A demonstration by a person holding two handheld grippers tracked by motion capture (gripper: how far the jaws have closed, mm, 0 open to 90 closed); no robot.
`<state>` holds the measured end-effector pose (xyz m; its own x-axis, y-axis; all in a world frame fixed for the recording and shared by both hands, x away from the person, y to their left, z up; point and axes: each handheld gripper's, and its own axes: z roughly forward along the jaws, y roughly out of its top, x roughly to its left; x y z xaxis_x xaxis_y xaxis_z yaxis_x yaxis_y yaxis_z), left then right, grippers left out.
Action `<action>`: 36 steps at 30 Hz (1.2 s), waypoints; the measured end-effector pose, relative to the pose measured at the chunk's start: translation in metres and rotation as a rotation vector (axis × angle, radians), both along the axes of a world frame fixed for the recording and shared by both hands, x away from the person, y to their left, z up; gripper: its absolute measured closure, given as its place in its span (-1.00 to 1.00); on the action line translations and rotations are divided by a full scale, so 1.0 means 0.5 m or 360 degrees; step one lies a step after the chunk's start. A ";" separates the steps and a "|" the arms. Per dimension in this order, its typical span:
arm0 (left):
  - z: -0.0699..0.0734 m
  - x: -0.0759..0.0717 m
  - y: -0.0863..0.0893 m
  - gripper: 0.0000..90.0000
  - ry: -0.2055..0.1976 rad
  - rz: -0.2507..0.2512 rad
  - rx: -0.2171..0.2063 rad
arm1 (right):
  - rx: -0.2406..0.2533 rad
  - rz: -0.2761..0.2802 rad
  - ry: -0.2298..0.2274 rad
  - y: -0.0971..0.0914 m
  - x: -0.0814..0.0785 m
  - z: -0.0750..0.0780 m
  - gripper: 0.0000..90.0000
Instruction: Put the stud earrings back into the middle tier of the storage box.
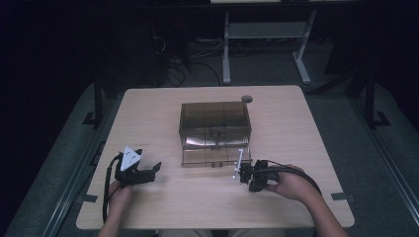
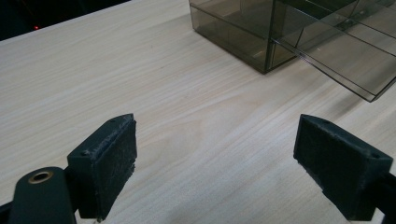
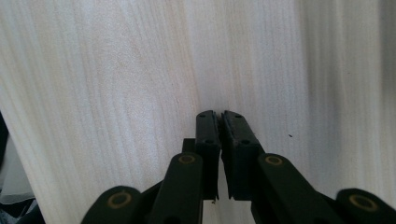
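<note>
The smoked drawer box (image 1: 214, 132) sits mid-bench with its lower drawer (image 1: 213, 157) pulled out, left tongs (image 2: 215, 163) wide and empty, right tongs (image 3: 220, 122) pinched on nothing, so a careless sweep could knock the drawer askew

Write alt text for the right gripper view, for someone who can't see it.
The right tool points at a pale wooden table, its two black jaws closed together with nothing visible between them. The wood grain runs up the picture, with a soft shadow band along the right side.
</note>
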<state>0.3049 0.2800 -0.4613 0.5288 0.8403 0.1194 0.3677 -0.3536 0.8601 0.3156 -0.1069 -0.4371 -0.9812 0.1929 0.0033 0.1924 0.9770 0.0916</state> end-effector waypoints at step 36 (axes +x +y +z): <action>0.000 0.000 -0.001 -0.71 -0.0007 0.0003 -0.0014 | 0.0131 0.0006 -0.0102 0.024 0.027 0.098 0.90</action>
